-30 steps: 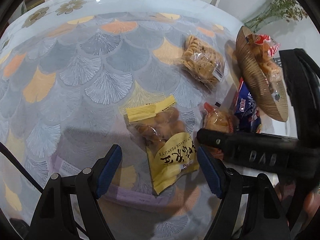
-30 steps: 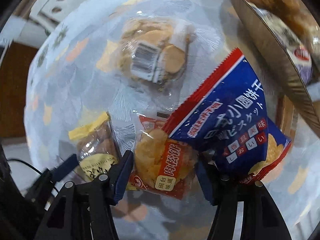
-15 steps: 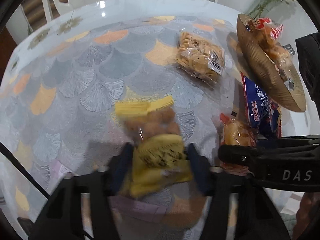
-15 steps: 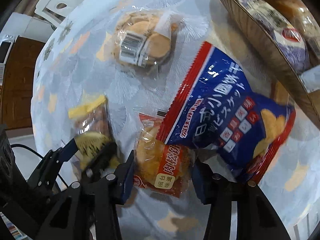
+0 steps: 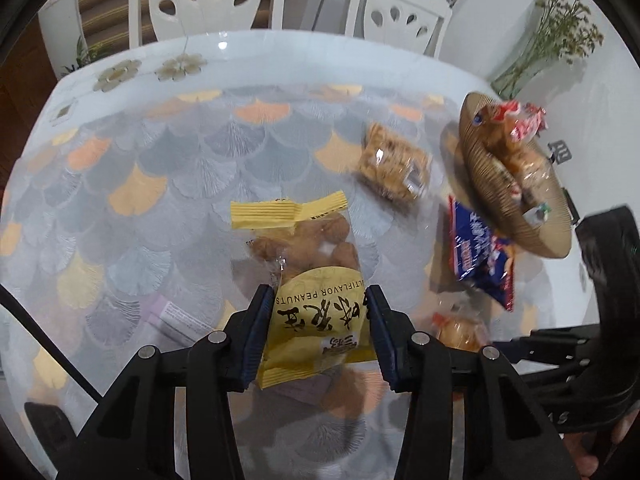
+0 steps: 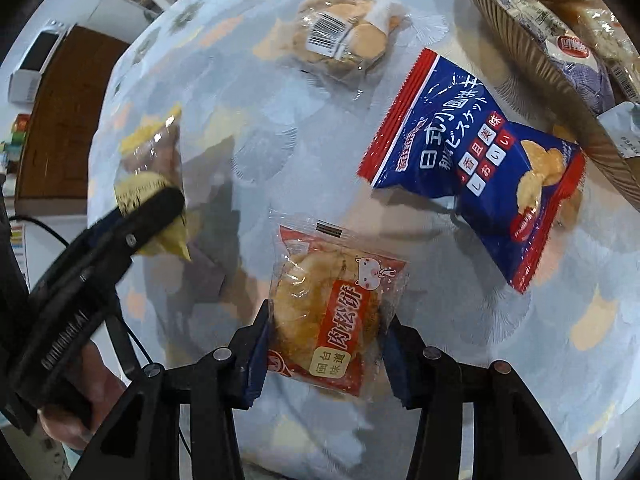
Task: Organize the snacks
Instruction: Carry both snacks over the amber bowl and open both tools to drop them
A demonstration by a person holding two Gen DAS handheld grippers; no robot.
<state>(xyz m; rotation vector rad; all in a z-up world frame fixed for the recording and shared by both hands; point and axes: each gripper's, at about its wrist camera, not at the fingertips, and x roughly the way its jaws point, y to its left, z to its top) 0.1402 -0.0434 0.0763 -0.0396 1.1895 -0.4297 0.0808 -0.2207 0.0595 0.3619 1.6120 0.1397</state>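
My left gripper is shut on a yellow peanut packet and holds it above the table; it also shows in the right wrist view. My right gripper is shut on a red pork-floss cake packet, lifted off the table; it shows blurred in the left wrist view. A blue biscuit bag lies on the table beside a ribbed brown basket that holds several snacks. A clear cracker pack lies farther back.
The table wears a fan-patterned cloth. White chairs stand behind it. A vase with dried stems is at the back right. A purple leaflet lies under my left gripper.
Both grippers have closed on their packets and lifted them. The peanut packet and the red cake packet are now off the table; the red packet came out from under the blue bag.
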